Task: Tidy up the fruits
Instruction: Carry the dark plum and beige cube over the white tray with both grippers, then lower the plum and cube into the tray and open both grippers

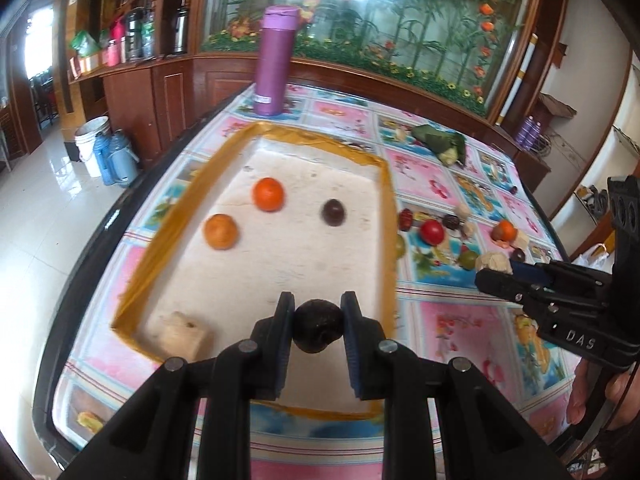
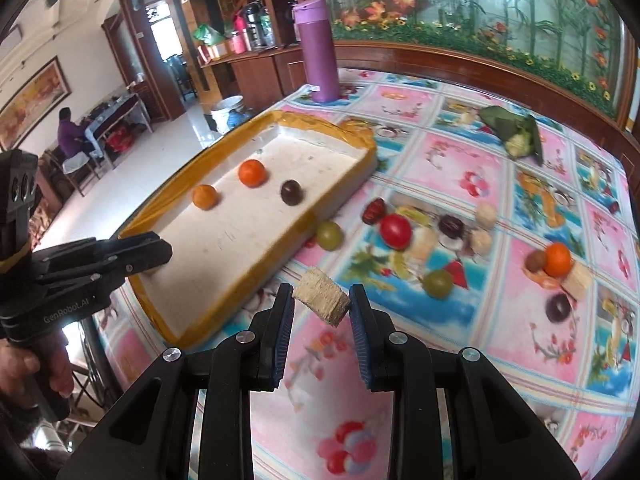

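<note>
My left gripper is shut on a dark round fruit above the near end of the white tray with a yellow rim. In the tray lie two oranges, a dark fruit and a pale chunk. My right gripper is shut on a pale cut chunk above the tablecloth, right of the tray. The left gripper also shows in the right wrist view; the right gripper shows in the left wrist view.
Loose fruits lie on the tablecloth right of the tray: a red one, green ones, an orange, dark ones. A purple bottle stands at the far edge. A leaf-wrapped bundle lies far right.
</note>
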`<action>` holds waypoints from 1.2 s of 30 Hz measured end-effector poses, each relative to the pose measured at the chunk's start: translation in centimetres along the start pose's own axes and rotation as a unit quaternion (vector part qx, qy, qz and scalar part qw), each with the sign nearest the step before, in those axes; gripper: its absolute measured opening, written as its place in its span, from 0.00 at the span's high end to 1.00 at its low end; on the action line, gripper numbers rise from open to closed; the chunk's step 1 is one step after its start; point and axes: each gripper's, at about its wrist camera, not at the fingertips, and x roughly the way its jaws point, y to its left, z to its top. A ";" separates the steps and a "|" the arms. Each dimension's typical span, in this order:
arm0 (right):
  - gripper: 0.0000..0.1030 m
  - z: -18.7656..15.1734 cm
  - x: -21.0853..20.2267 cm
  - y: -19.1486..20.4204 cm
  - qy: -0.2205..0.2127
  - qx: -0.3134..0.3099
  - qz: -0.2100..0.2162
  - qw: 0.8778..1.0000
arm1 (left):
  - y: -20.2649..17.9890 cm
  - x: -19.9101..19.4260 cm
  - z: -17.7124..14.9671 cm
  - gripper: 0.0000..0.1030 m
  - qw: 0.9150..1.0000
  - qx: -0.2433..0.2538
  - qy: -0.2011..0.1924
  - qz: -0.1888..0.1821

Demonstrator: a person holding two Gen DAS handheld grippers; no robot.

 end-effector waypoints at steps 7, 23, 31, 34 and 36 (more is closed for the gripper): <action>0.74 3.1 3.2 3.7 0.007 -0.044 0.017 0.999 | 3.8 1.0 0.8 0.75 0.999 -0.025 0.005 0.024; 0.73 5.1 11.2 7.5 0.069 -0.099 0.027 0.992 | 7.0 4.5 1.9 0.75 0.998 -0.029 0.036 0.038; 0.73 4.9 12.3 7.9 0.081 -0.107 0.022 0.991 | 7.2 5.4 1.9 0.74 0.998 -0.020 0.044 0.046; 0.73 4.9 12.3 8.1 0.080 -0.114 0.018 0.990 | 7.0 5.6 1.9 0.74 0.998 -0.015 0.044 0.052; 0.70 4.8 12.4 8.1 0.081 -0.116 0.017 0.990 | 6.9 5.6 1.9 0.74 0.997 -0.012 0.044 0.056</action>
